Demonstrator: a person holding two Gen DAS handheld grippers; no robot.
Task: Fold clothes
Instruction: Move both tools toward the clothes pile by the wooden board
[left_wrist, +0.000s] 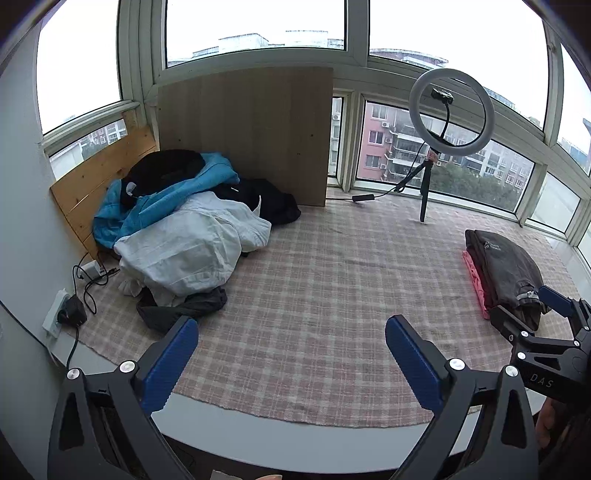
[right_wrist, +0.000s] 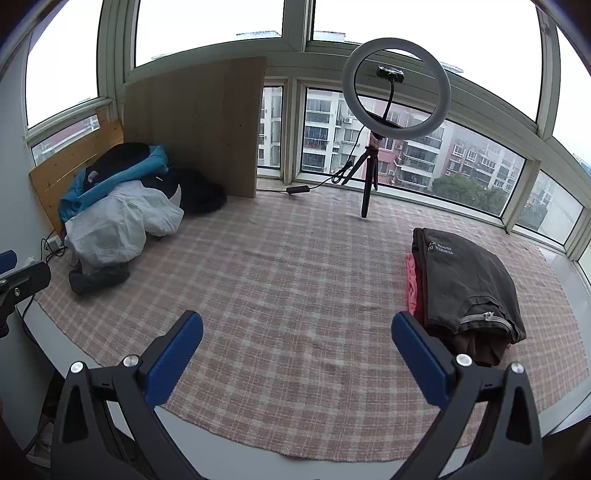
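A heap of unfolded clothes (left_wrist: 184, 229) lies at the far left of the plaid cloth (left_wrist: 314, 288): white, blue, black and grey garments; it also shows in the right wrist view (right_wrist: 118, 218). A folded dark brown garment (right_wrist: 465, 284) sits on a folded pink one (right_wrist: 412, 284) at the right; the stack also shows in the left wrist view (left_wrist: 506, 269). My left gripper (left_wrist: 291, 354) is open and empty above the cloth's near edge. My right gripper (right_wrist: 297, 347) is open and empty, its right finger (right_wrist: 417, 354) close to the folded stack.
A ring light on a tripod (left_wrist: 450, 114) stands at the back by the windows, with its cable on the cloth. Wooden boards (left_wrist: 247, 129) lean behind the heap. A power strip and cables (left_wrist: 70, 310) lie at the left edge. The right gripper shows in the left wrist view (left_wrist: 546, 332).
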